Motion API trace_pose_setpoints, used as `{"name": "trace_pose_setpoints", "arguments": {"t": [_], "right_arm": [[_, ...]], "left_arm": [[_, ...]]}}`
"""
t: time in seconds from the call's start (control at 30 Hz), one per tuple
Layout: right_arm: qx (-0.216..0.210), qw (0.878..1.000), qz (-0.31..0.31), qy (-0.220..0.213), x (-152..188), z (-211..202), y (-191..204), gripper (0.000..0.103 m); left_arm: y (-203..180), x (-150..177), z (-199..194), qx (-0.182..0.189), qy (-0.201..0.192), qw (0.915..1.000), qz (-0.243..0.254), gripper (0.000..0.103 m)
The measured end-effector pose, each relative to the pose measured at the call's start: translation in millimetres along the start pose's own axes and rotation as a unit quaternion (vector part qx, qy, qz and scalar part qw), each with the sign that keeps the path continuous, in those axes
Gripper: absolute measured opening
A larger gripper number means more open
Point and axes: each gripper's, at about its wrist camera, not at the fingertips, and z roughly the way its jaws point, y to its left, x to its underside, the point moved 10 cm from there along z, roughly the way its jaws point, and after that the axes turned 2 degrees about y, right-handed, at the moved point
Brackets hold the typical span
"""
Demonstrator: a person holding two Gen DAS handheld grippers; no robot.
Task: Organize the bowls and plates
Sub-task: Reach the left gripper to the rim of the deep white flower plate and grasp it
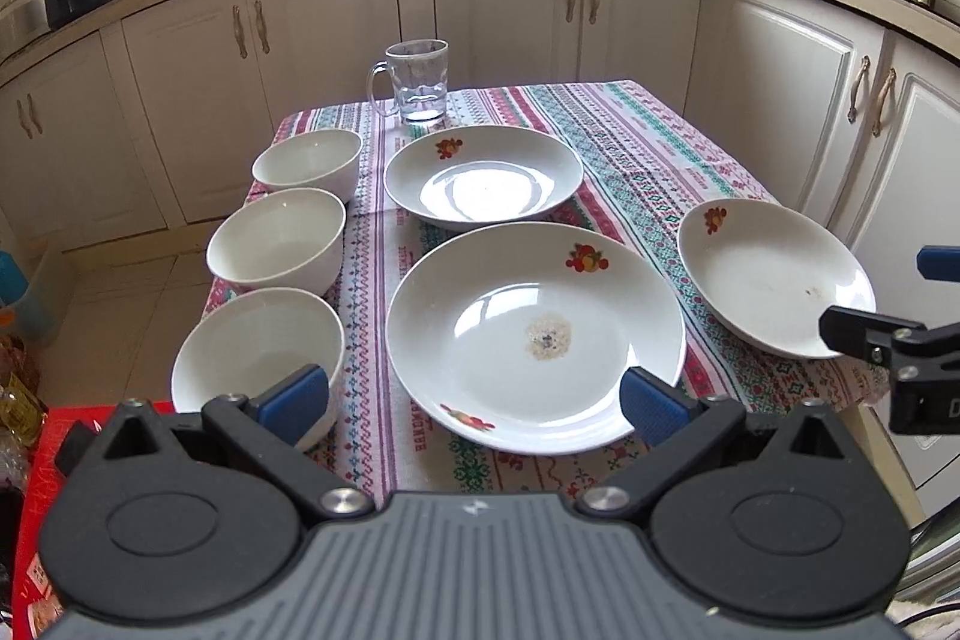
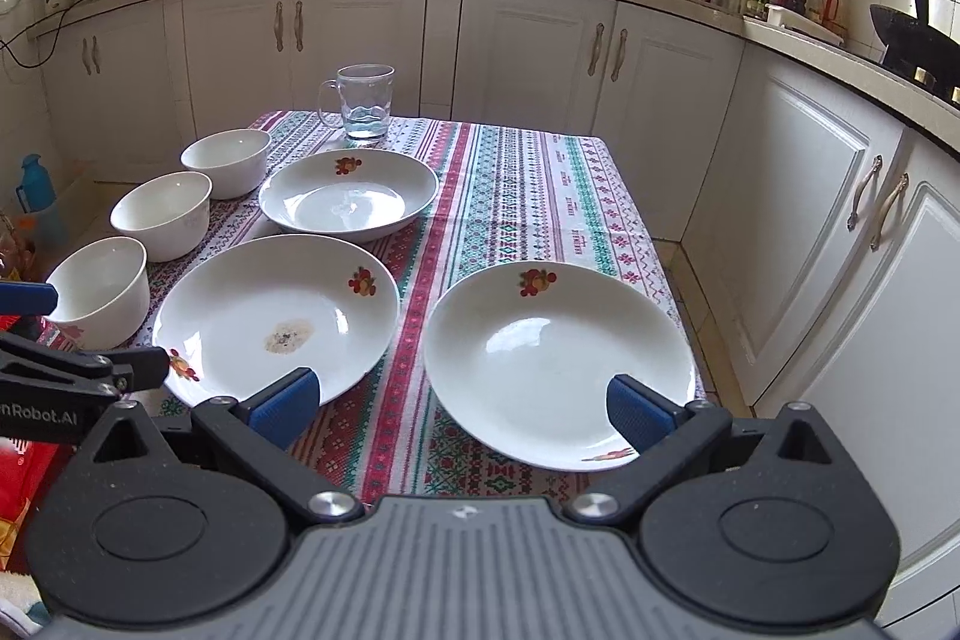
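Sitting on tablecloth (image 2: 528, 196): 3 plates (image 2: 558, 364), 3 bowls (image 2: 99, 289), 1 mug (image 2: 363, 103); L tongs (image 1: 474, 397) & R tongs (image 2: 462, 403) wide, holding nothing.

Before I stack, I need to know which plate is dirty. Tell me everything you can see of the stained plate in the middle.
The stained plate is white, glossy, ceramic-looking, shallow and round, with fruit decals on its far-right and near-left rim. A brownish dried patch with dark specks sits at its centre. It lies flat and upright on the striped tablecloth, touching no other dish, nearest the left gripper, whose open jaws hold nothing.
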Motion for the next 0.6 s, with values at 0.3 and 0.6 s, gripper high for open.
{"name": "trace_pose_setpoints", "arguments": {"t": [0.3,0.6], "right_arm": [[-0.010,1.000,-0.010,0.014,9,21,-38,0.103],[-0.038,0.998,-0.020,0.037,40,48,-61,0.103]], "left_arm": [[-16,-24,22,0.031,0.001,0.9985,0.046,0.102],[-60,-48,50,0.082,-0.001,0.9924,0.092,0.102]]}}
